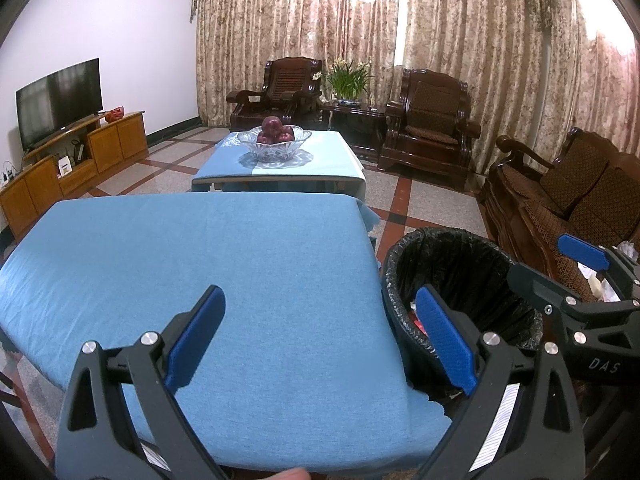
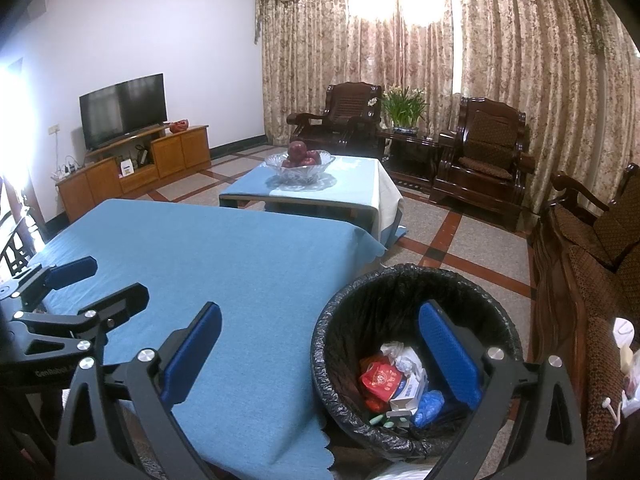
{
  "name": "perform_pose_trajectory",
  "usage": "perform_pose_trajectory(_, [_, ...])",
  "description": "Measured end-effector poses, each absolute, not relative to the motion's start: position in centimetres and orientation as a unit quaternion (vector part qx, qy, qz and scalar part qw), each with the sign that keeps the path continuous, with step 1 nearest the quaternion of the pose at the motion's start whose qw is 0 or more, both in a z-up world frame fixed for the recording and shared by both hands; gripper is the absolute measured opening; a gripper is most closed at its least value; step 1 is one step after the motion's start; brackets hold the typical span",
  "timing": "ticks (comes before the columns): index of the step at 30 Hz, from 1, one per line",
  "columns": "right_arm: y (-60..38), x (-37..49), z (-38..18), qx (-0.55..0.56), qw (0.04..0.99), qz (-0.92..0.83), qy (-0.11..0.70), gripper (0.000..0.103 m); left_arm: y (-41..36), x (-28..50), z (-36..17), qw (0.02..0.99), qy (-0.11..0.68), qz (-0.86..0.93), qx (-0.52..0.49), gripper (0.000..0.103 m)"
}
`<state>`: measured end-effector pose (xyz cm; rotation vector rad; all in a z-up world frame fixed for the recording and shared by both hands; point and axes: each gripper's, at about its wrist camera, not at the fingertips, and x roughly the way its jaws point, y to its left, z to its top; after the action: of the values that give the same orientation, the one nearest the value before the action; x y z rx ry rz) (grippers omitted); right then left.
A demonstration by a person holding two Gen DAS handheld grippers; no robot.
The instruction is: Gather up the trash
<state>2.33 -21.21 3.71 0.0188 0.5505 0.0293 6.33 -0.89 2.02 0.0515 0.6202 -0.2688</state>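
A round bin (image 2: pixel 416 292) lined with a black bag stands on the floor at the right edge of the blue-clothed table (image 2: pixel 224 264). Inside it lie a red packet (image 2: pixel 380 378), white crumpled paper (image 2: pixel 400 354), a white box and a blue wad (image 2: pixel 428 402). My right gripper (image 2: pixel 320 344) is open and empty, its right finger over the bin's mouth. My left gripper (image 1: pixel 318 332) is open and empty above the table's near right part, beside the bin (image 1: pixel 460 264). The right gripper (image 1: pixel 560 276) shows at the right of the left wrist view; the left gripper (image 2: pixel 100 280) shows at the left of the right wrist view.
A lower table (image 1: pixel 320 160) farther back carries a glass bowl of red fruit (image 1: pixel 274 136). Dark wooden armchairs (image 1: pixel 428 124) and a sofa (image 1: pixel 568 196) line the right and back. A TV (image 1: pixel 60 100) on a wooden cabinet stands at left. Bags lie on the sofa (image 2: pixel 624 348).
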Motion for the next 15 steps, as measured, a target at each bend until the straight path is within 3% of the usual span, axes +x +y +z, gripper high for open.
perform_pose_trajectory(15, [-21.16, 2.31, 3.69, 0.008, 0.962, 0.015, 0.271, 0.097, -0.74, 6.41, 2.11, 0.943, 0.305, -0.132, 0.025, 0.093])
